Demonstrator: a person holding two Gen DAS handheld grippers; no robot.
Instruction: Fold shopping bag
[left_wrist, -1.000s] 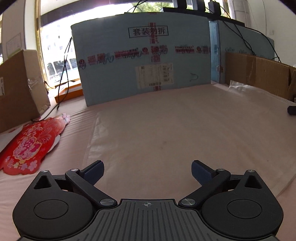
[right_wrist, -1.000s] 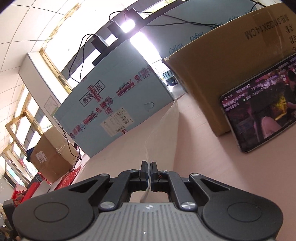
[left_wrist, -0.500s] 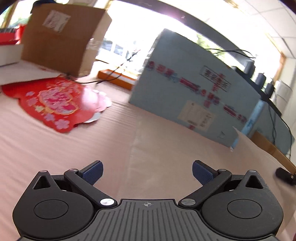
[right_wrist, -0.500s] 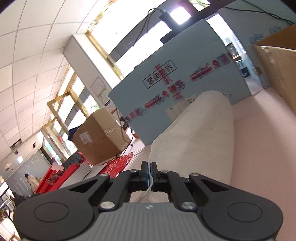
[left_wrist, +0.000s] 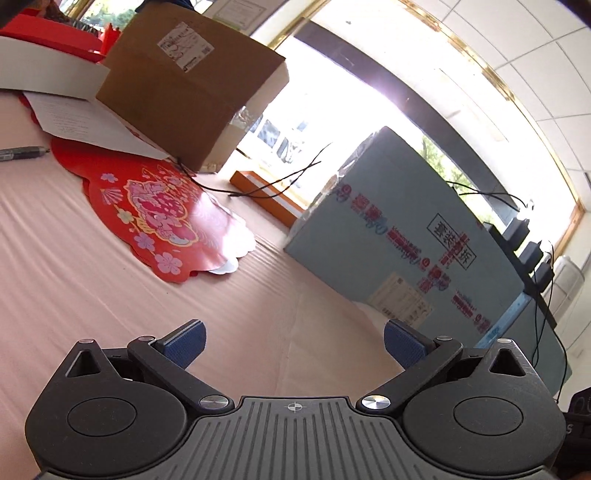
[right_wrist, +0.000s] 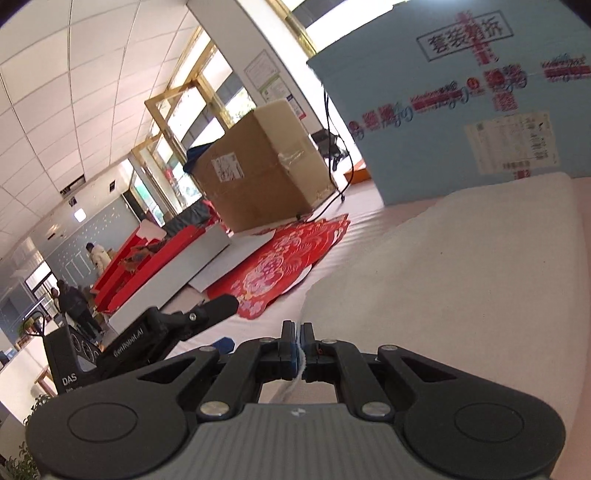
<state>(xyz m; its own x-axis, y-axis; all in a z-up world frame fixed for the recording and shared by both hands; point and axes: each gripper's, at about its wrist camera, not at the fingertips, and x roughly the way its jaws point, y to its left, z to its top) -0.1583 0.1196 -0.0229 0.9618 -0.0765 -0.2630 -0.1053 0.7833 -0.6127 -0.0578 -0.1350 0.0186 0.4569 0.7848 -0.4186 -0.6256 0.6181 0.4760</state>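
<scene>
While the right gripper (right_wrist: 297, 345) pinches an edge of the bag (right_wrist: 461, 280), the sheet arches up from the table (left_wrist: 74, 266) ahead of it. Left gripper (left_wrist: 293, 341): jaws wide, empty, over the flat bag layer. Advice: carry the edge across low, align edges, then let the left pin the crease.

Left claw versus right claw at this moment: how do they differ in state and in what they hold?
The left claw stands wide open with nothing between its blue pads; the right claw is shut on the shopping bag. The left claw hangs over bare pink table cover and the flat bag; the right claw has the bag's edge lifted, so the sheet rises ahead of it. Both share black linkages and blue pads.
</scene>
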